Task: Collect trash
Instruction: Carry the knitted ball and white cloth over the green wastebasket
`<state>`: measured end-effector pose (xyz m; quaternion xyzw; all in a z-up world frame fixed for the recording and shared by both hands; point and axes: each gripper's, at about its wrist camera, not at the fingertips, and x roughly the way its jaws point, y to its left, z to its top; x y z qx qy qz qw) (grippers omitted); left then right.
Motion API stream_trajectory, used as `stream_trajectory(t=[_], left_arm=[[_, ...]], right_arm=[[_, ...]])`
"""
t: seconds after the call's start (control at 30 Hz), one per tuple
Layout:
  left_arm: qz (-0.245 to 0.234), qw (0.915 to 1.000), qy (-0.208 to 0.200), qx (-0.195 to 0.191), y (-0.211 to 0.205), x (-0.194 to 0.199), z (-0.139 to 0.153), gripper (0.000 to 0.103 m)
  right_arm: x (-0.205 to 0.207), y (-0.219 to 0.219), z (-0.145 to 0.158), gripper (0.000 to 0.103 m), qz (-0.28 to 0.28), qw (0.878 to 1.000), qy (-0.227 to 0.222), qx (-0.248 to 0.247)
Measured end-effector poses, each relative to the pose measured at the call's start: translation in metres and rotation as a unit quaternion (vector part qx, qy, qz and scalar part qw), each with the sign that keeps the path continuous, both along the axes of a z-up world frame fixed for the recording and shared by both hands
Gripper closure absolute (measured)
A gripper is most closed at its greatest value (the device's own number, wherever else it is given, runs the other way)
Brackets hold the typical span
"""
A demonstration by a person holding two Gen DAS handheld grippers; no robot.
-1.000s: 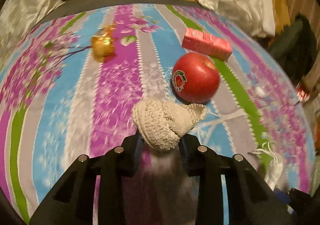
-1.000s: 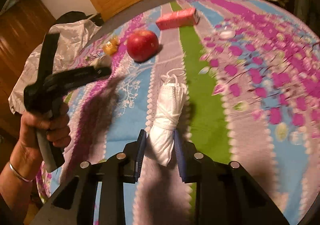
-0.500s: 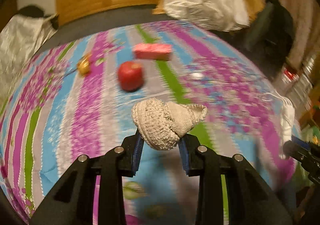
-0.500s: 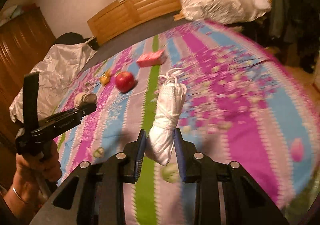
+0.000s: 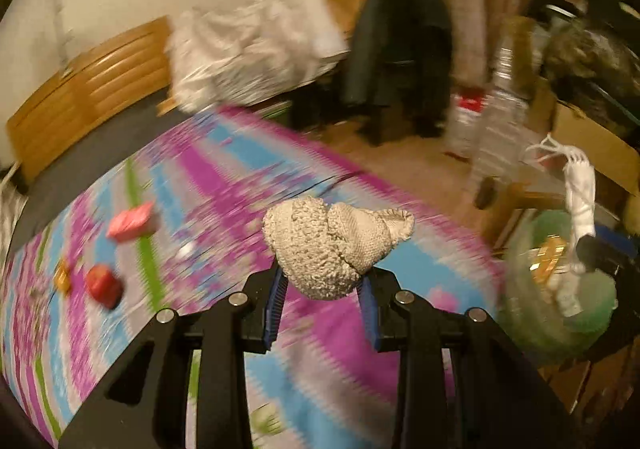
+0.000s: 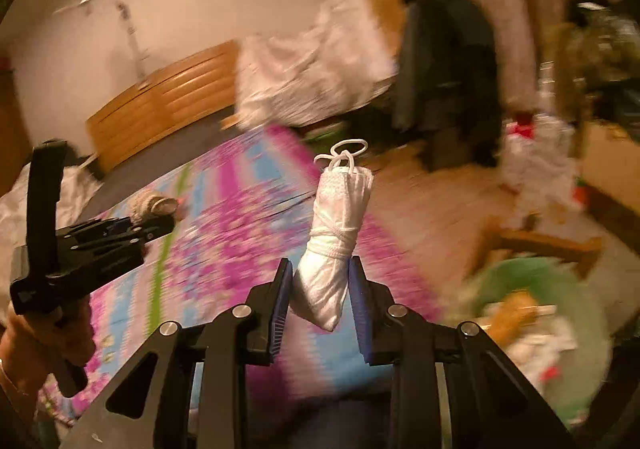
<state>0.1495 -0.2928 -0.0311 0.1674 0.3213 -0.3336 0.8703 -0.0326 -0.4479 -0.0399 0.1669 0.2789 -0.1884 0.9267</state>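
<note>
Knitted beige sock clamped in left gripper jaws, held above the striped bed cover. White rolled mask pinched in right gripper jaws, near green trash bin. Apple, pink box on the bed.

Both claws are swung off the bed toward the right; apple and pink box are left behind, green bin now in view.
</note>
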Motion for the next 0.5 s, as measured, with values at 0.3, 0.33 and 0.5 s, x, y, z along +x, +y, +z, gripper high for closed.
stream_trajectory(t=[0.3, 0.33, 0.5], left_arm=[[-0.119, 0.9925, -0.021, 0.017, -0.127, -0.055, 0.008, 0.072], [-0.129, 0.9913, -0.021, 0.019, -0.136, -0.061, 0.007, 0.072], [-0.171, 0.9842, -0.026, 0.037, -0.188, -0.086, 0.0, 0.072]], right_arm=[[-0.093, -0.098, 0.02, 0.072, -0.114, 0.99, 0.044, -0.077], [-0.101, -0.103, 0.019, 0.072, -0.122, 0.987, 0.053, -0.085], [-0.125, -0.13, 0.008, 0.072, -0.15, 0.98, 0.092, -0.096]])
